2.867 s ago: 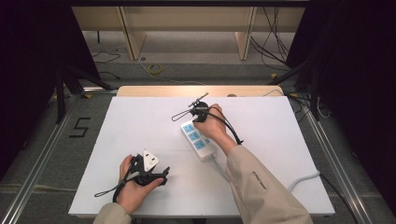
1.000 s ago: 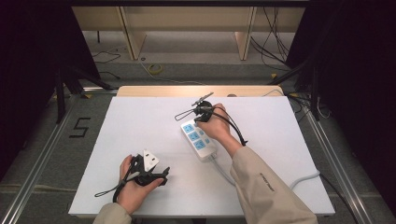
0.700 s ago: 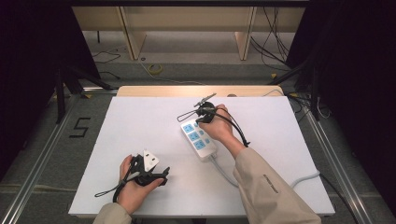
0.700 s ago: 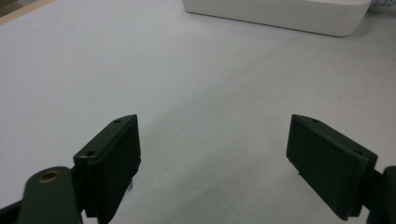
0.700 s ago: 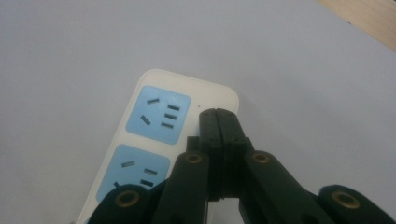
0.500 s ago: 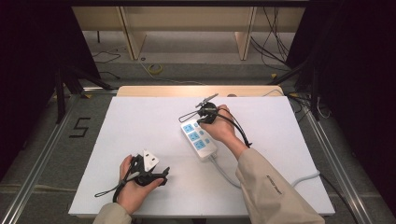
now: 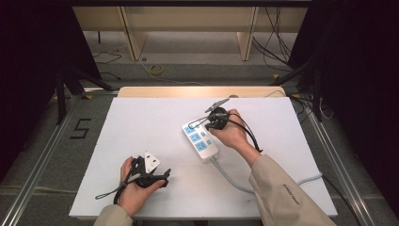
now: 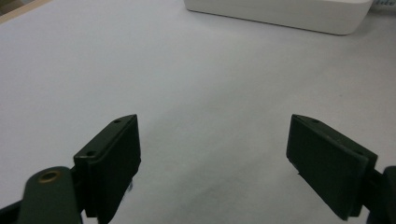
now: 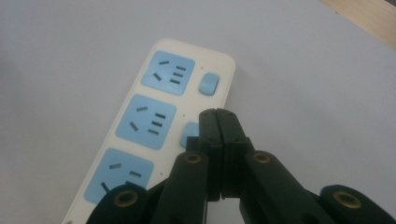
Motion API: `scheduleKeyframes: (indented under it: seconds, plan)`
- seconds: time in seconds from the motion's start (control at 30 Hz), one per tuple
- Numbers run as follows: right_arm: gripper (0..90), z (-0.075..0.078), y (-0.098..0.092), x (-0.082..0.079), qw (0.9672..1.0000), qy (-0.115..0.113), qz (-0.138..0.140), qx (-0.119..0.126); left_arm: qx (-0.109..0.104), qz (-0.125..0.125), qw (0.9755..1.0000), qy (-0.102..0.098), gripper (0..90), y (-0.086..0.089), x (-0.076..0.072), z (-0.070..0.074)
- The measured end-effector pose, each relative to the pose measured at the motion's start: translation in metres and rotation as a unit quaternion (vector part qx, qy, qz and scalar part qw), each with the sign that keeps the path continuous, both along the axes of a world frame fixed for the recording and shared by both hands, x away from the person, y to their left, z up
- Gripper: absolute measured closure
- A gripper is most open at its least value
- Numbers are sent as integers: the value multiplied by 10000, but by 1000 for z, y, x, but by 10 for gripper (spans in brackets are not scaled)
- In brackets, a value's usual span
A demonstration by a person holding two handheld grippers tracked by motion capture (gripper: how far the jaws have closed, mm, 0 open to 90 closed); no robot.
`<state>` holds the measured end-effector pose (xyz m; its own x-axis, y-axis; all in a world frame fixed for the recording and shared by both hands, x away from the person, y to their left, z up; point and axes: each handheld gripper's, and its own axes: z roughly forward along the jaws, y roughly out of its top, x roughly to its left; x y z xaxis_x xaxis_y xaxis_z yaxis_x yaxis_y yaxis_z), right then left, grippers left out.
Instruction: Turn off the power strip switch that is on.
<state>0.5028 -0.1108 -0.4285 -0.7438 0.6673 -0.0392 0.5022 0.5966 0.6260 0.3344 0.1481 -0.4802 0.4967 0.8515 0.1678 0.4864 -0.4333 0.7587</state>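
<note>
Power strip (image 7: 201, 140) beneath right hand-held gripper (image 9: 218, 115)

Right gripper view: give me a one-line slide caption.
Closed right gripper poised over a white power strip with blue sockets, tips beside its switches.

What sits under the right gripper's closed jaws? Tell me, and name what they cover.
Under the right gripper, jaws pressed together, lies the white power strip with blue sockets. One blue switch shows clearly; the jaw tips partly cover a second switch. Whether they touch it cannot be told.

White rectangular worktop (image 7: 141, 117): white three-socket power strip (image 7: 200, 140) at centre; left gripper (image 7: 162, 175) near-left of it; right gripper (image 7: 190, 126) over its far end.
</note>
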Motion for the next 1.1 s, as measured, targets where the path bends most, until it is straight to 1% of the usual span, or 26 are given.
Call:
scheduleKeyframes:
  seconds: [0.37, 0.6, 0.77, 0.9, 1.0, 1.07, 1.1]
  plan:
    - [889, -4, -23, -18, 9999, 38, -70, 145, 2, 13, 10000, 3, 174, 0, 0, -1]
    - [863, -2, -37, -27, 9997, 49, -60, 217, 2, 20, 10000, 10, 175, 0, 0, -1]
    - [832, -4, -46, -33, 9997, 121, -66, 215, -10, 34, 10000, 5, 175, 1, -1, -1]
    - [805, -5, -55, -39, 9993, 143, -59, 328, -24, 64, 10000, 8, 175, 2, -1, -1]
    - [779, -8, -61, -45, 9992, 166, -39, 351, -32, 68, 10000, 7, 174, 2, -1, -1]
    - [758, -10, -64, -48, 9985, 224, -56, 497, -26, 65, 10000, 11, 175, 2, -1, -1]
    - [750, -11, -67, -51, 9984, 224, -68, 519, -28, 59, 10000, 13, 175, 2, -1, -2]
